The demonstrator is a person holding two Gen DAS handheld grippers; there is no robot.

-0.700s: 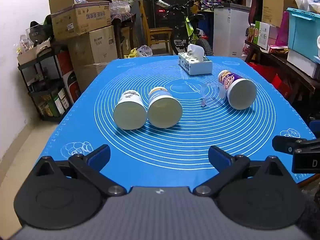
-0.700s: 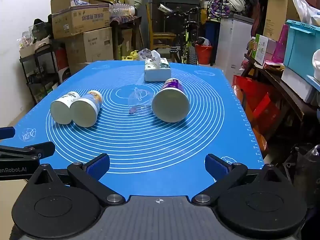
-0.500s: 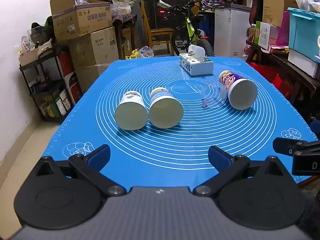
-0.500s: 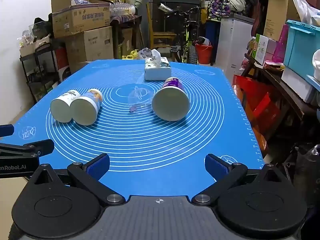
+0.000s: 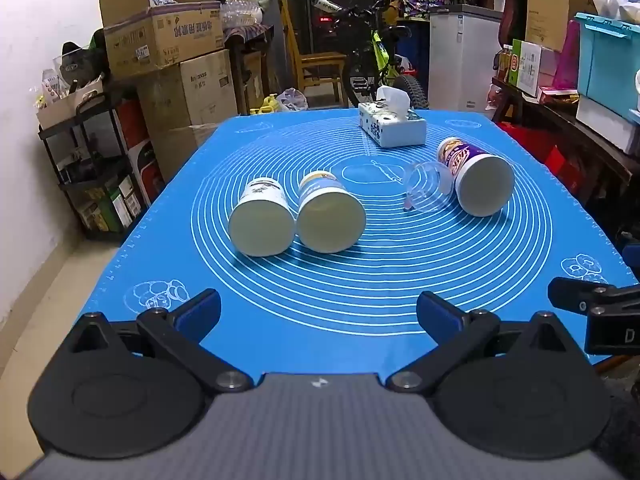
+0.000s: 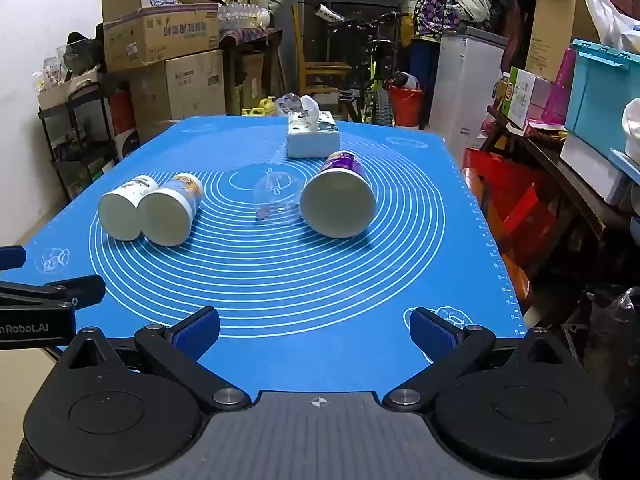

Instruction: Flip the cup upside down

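Left wrist view: left gripper (image 5: 318, 312), jaws spread wide, holding nothing. White cup (image 5: 262, 218) and yellow-label cup (image 5: 330, 216) lie on their sides, touching, nearer than the tissue box (image 5: 392, 130), axes pointing roughly at the camera.

Right wrist view: right gripper (image 6: 314, 328), released, empty. Purple cup (image 6: 340, 200) on its side just before the tissue box, clear cup (image 6: 278, 200) touching it; right hand judged nearer.

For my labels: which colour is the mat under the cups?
Blue mat with white concentric rings; right wrist view.
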